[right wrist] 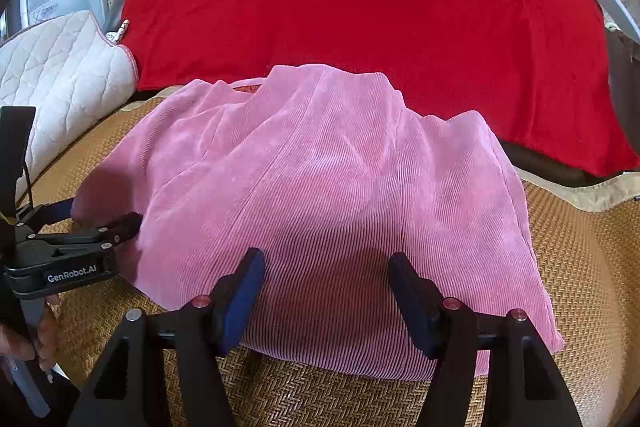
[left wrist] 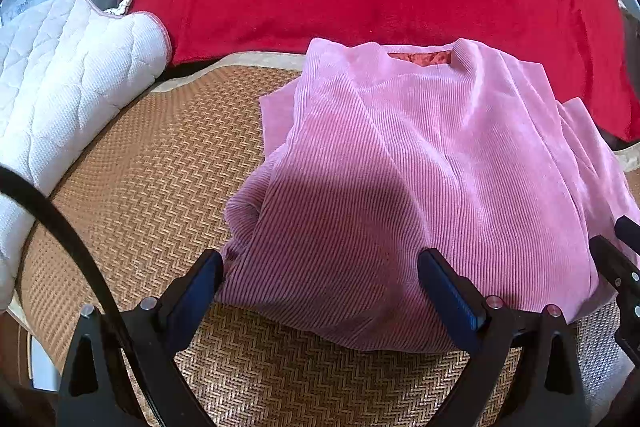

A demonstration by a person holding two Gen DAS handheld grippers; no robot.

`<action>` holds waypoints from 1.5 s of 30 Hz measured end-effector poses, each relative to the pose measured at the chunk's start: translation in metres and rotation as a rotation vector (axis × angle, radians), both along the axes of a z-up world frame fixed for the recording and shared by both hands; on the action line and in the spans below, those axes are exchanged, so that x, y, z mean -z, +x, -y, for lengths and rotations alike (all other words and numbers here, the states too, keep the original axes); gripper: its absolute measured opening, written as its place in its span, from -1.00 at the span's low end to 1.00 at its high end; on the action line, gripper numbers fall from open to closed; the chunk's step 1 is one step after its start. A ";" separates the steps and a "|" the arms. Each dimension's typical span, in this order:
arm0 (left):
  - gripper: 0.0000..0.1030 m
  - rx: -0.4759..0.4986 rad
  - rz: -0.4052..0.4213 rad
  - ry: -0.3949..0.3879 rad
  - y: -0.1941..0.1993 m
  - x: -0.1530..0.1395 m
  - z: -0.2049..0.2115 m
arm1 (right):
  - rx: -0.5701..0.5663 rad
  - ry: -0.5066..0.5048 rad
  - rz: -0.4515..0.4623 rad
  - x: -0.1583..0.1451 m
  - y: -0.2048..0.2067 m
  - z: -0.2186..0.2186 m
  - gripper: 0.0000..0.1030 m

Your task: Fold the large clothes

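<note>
2 grippers, left gripper (left wrist: 320,291) and right gripper (right wrist: 326,291), both spread open and empty, poised over the near hem of the pink garment (right wrist: 320,187), which stretches away ahead of them.

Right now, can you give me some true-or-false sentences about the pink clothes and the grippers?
1. The pink corduroy garment lies on a woven mat. True.
2. The left gripper is shut tight. False: its jaws stand wide open around the garment's near edge.
3. A red blanket lies behind the garment. True.
4. The right gripper holds the garment up in the air. False: its jaws are open and the garment rests on the mat.
5. A white quilted pad sits at the left. True.
</note>
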State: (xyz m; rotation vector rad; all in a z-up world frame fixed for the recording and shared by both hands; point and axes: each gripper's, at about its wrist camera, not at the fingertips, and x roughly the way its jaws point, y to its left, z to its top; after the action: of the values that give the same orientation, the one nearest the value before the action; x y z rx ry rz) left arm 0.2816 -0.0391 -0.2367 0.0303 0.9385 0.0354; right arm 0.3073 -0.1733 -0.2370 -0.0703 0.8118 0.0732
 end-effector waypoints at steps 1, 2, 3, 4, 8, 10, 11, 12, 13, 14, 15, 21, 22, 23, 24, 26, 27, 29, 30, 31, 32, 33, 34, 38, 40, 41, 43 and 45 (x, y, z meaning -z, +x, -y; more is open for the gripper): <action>0.90 0.004 0.005 0.014 0.000 -0.003 0.002 | 0.000 0.000 0.000 0.000 0.000 0.000 0.33; 0.90 0.015 0.017 0.027 -0.001 -0.006 0.004 | 0.000 0.002 0.000 0.000 0.000 0.000 0.33; 0.90 0.029 0.036 0.037 -0.002 -0.011 0.007 | 0.000 0.008 -0.003 0.000 0.000 0.001 0.33; 0.90 0.036 0.061 0.048 -0.004 -0.017 0.009 | 0.000 0.015 -0.006 -0.001 0.000 0.002 0.33; 0.90 0.058 0.143 0.057 -0.011 -0.033 0.018 | 0.009 0.099 0.003 -0.012 -0.002 0.018 0.33; 0.90 0.070 0.130 0.064 -0.010 -0.030 0.023 | 0.045 0.117 0.040 -0.021 -0.006 0.030 0.33; 0.90 0.074 0.121 0.062 -0.008 -0.028 0.024 | 0.067 0.130 0.067 -0.026 -0.008 0.038 0.33; 0.90 0.080 0.106 0.060 -0.007 -0.025 0.026 | 0.091 0.141 0.086 -0.030 -0.009 0.046 0.33; 0.90 0.087 0.082 0.062 -0.005 -0.019 0.028 | 0.107 0.147 0.090 -0.031 -0.008 0.052 0.33; 0.91 0.093 0.058 0.067 -0.003 -0.014 0.030 | 0.129 0.153 0.082 -0.030 -0.006 0.059 0.33; 0.91 0.096 0.039 0.068 -0.001 -0.009 0.031 | 0.147 0.161 0.064 -0.026 -0.004 0.066 0.33; 0.90 0.101 0.034 0.013 0.000 -0.014 0.025 | 0.166 0.180 -0.126 0.019 0.019 0.074 0.33; 0.90 0.096 0.049 -0.010 -0.002 -0.020 0.021 | 0.166 0.176 -0.117 0.017 0.018 0.074 0.33; 0.90 0.089 0.059 -0.018 -0.002 -0.024 0.017 | 0.160 0.170 -0.118 0.014 0.018 0.073 0.33; 0.90 0.074 0.073 -0.020 -0.004 -0.028 0.011 | 0.158 0.175 -0.112 0.011 0.016 0.074 0.34; 0.90 0.033 0.102 -0.018 -0.004 -0.034 0.000 | 0.154 0.215 -0.072 0.003 0.010 0.078 0.34; 0.90 0.015 0.112 -0.019 -0.004 -0.036 -0.006 | 0.143 0.233 -0.047 -0.001 0.007 0.079 0.34; 0.90 -0.029 0.107 -0.012 -0.004 -0.034 -0.019 | 0.109 0.232 -0.006 -0.007 0.001 0.073 0.34; 0.90 -0.043 0.093 -0.007 -0.002 -0.031 -0.022 | 0.094 0.223 0.007 -0.009 -0.001 0.069 0.34; 0.90 -0.055 0.064 0.003 0.000 -0.025 -0.026 | 0.075 0.211 0.009 -0.007 -0.002 0.063 0.34; 0.91 -0.056 0.032 0.012 0.000 -0.018 -0.024 | 0.062 0.202 -0.004 -0.005 0.001 0.059 0.34; 0.91 -0.051 0.006 0.012 0.003 -0.012 -0.024 | 0.050 0.187 -0.035 0.002 0.005 0.053 0.34; 0.91 -0.045 -0.005 0.003 0.004 -0.007 -0.024 | 0.050 0.176 -0.064 0.009 0.008 0.049 0.33; 0.91 -0.032 0.011 0.029 0.001 -0.011 -0.021 | 0.075 0.213 -0.101 0.018 0.016 0.052 0.34; 0.90 -0.025 0.018 0.045 0.000 -0.012 -0.017 | 0.084 0.253 -0.096 0.014 0.014 0.058 0.34; 0.90 -0.019 0.021 0.057 -0.001 -0.013 -0.015 | 0.084 0.265 -0.079 0.010 0.013 0.060 0.34; 0.90 -0.011 0.029 0.081 -0.003 -0.014 -0.011 | 0.071 0.263 -0.049 0.003 0.011 0.061 0.34; 0.90 -0.006 0.038 0.104 -0.006 -0.017 -0.008 | 0.063 0.272 -0.003 -0.005 0.009 0.060 0.35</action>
State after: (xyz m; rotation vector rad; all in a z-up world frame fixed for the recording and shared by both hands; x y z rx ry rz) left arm 0.2759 -0.0314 -0.2196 0.1232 0.8982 0.0900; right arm 0.3160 -0.2330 -0.2323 0.2125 0.8003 0.1235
